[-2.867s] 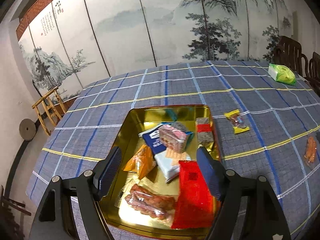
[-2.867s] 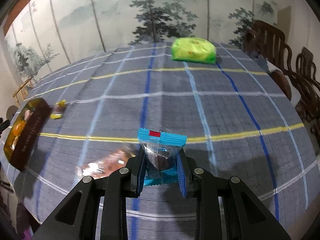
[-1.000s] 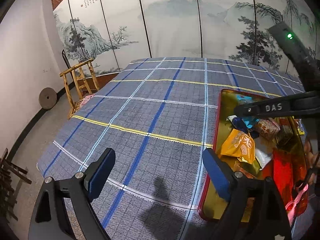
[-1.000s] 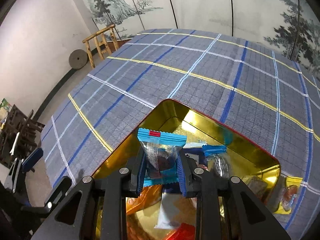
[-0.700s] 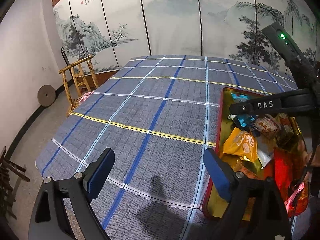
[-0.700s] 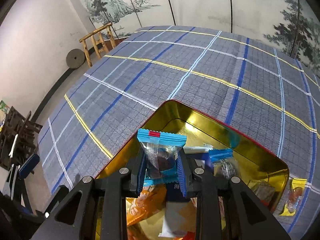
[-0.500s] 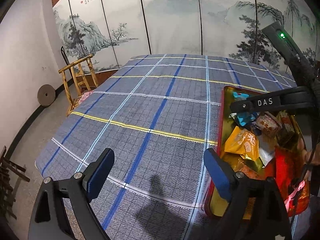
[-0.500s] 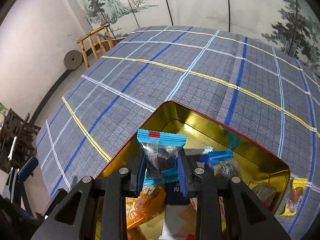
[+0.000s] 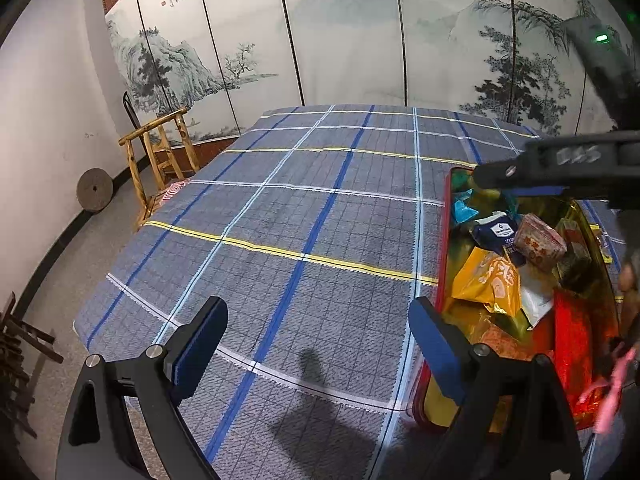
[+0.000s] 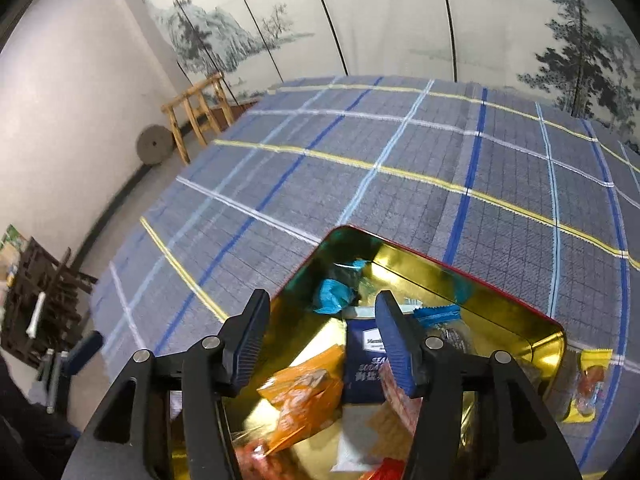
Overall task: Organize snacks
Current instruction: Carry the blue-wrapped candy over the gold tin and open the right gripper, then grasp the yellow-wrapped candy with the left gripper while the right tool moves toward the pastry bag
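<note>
Right gripper [image 10: 320, 336] jaws were opening, empty, above gold tin [image 10: 472, 280] to drop blue-wrapped snack [image 10: 334, 298] (left gripper [image 9: 316, 344] idled wide, holding nothing).

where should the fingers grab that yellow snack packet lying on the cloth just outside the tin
Take the yellow snack packet from above, across its narrow width at the middle. It lies flat on the tablecloth beside the gold tin, so the side facing away from the tin is freer.

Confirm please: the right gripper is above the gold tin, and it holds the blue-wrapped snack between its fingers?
Not quite. The right gripper is above the gold tin, but its jaws are opening with nothing between them. The right wrist view shows the blue-wrapped snack lying in the tin.
</note>
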Motion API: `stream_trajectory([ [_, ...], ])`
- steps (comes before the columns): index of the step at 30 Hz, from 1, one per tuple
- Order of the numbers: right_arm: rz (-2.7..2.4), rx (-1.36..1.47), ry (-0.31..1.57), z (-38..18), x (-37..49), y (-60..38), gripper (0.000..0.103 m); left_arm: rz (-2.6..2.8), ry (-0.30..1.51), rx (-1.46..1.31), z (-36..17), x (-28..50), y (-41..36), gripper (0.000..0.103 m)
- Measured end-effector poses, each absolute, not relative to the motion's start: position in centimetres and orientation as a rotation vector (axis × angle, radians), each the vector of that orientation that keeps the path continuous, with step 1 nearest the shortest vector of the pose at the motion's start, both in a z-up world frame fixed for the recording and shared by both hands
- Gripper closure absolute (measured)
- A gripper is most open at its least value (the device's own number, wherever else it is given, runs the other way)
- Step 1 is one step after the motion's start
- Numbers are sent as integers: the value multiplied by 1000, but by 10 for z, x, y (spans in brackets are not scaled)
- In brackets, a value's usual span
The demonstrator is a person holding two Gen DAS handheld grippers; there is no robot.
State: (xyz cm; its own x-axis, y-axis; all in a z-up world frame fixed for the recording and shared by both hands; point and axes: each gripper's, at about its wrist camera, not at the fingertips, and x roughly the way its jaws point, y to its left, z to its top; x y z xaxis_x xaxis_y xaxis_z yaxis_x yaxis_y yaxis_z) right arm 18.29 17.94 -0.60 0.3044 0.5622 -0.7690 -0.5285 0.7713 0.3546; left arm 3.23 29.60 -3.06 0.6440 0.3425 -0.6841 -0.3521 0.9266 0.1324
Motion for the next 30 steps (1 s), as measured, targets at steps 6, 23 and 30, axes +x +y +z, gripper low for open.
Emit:
stream_trajectory([
  [6,755,112,944,22,152,147,44,400,770,2,-25,27,292,13],
  [23,245,40,756,40,9,-129,26,321,693,142,24,22,226,12],
  [30,106,156,815,11,-16,-216,26,0,777,166,50,46,151,12],
])
